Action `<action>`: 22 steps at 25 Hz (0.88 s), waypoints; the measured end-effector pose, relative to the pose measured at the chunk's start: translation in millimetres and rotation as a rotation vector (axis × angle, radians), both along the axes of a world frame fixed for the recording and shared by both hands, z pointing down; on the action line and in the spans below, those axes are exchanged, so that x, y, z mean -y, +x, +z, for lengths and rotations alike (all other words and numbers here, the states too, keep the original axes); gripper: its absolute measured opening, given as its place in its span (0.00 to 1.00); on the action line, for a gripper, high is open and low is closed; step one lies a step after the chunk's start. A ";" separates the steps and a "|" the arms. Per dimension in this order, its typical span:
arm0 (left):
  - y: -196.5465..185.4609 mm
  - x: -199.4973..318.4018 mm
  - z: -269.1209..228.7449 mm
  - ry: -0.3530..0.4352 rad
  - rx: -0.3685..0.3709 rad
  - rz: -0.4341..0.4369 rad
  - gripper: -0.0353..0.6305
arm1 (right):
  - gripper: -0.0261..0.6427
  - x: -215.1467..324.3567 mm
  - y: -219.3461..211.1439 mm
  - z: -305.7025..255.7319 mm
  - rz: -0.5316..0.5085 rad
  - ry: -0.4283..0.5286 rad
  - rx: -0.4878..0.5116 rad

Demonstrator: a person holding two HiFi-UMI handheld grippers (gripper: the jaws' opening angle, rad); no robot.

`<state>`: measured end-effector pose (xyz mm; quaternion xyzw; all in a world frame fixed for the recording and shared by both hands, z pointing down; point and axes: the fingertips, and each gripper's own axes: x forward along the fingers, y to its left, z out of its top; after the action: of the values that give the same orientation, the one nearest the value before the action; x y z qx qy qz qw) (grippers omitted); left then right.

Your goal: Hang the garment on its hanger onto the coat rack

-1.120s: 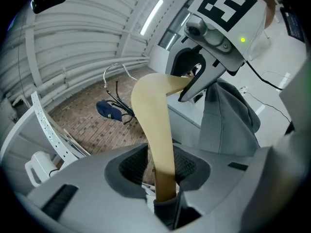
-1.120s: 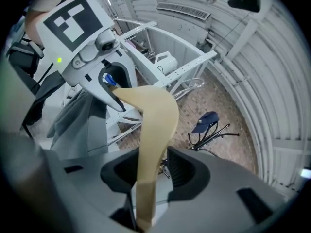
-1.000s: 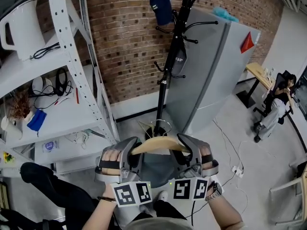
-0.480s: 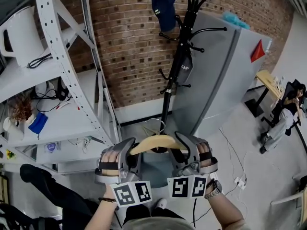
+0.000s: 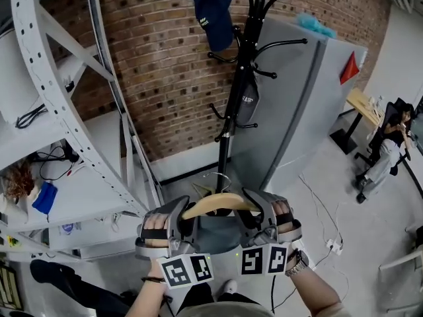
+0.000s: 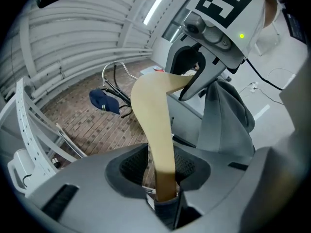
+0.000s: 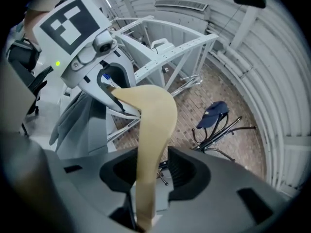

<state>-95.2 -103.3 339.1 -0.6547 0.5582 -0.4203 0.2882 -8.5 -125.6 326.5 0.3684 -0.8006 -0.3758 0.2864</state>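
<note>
A pale wooden hanger [image 5: 218,203] is held level between my two grippers, with a grey garment [image 5: 216,233] hanging below it. My left gripper [image 5: 177,218] is shut on the hanger's left arm and my right gripper [image 5: 259,215] on its right arm. The hanger [image 6: 156,130] runs between the pads in the left gripper view, and the same hanger [image 7: 151,130] does so in the right gripper view. The metal hook [image 5: 221,177] points toward the black coat rack [image 5: 234,91], which stands ahead, apart from the hanger. A blue cap [image 5: 213,12] hangs on one of the rack's upper prongs.
A white metal shelving unit [image 5: 59,111] with cables and small items fills the left. A grey cabinet [image 5: 297,104] stands right behind the rack, against a brick wall [image 5: 165,65]. A seated person [image 5: 383,154] is far right. Cables [image 5: 324,233] lie on the floor.
The view has swung so the shelf post sits closer at the left and the white kettle has left the frame. Both grippers still hold the hanger in the same way.
</note>
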 end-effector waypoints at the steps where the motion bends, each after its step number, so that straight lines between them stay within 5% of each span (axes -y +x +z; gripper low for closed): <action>1: -2.1 7.5 0.1 0.000 0.002 0.015 0.22 | 0.27 5.8 -1.7 0.3 0.014 -0.001 0.001; 14: -9.8 75.6 -0.6 0.029 0.011 0.191 0.22 | 0.27 54.1 -6.0 1.6 0.213 0.001 0.013; 22: -5.9 105.2 33.4 -0.019 0.007 0.235 0.22 | 0.27 79.2 -2.1 32.6 0.268 -0.023 -0.007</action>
<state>-101.1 -208.5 372.4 -0.7167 0.4726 -0.3915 0.3312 -10.5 -204.9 359.2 0.4674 -0.7476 -0.3260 0.3411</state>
